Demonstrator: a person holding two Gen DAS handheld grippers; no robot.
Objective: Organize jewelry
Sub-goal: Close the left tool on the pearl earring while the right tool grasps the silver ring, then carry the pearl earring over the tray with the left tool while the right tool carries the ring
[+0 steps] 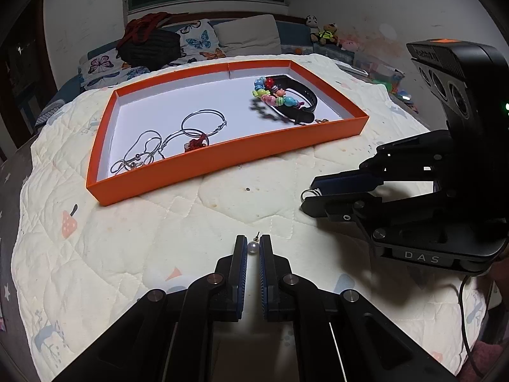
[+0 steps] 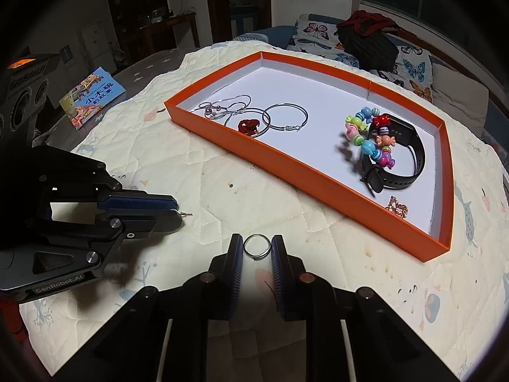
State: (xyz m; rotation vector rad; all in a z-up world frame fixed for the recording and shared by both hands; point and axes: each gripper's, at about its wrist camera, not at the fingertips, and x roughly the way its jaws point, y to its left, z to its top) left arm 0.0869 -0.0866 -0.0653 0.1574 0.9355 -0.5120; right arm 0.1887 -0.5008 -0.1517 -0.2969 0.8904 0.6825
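Pearl earring (image 1: 253, 247) pinched in left gripper (image 1: 253, 248) jaws, ring (image 2: 257, 246) in right gripper (image 2: 257, 248) jaws.

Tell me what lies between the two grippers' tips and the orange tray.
Only bare quilt separates the left gripper, holding a pearl earring, and right gripper, holding a ring, from the orange tray; both views show it.

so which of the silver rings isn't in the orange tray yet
The small silver ring pinched in the right hand-held gripper above the quilt. The two large silver hoops already lie inside the orange tray.
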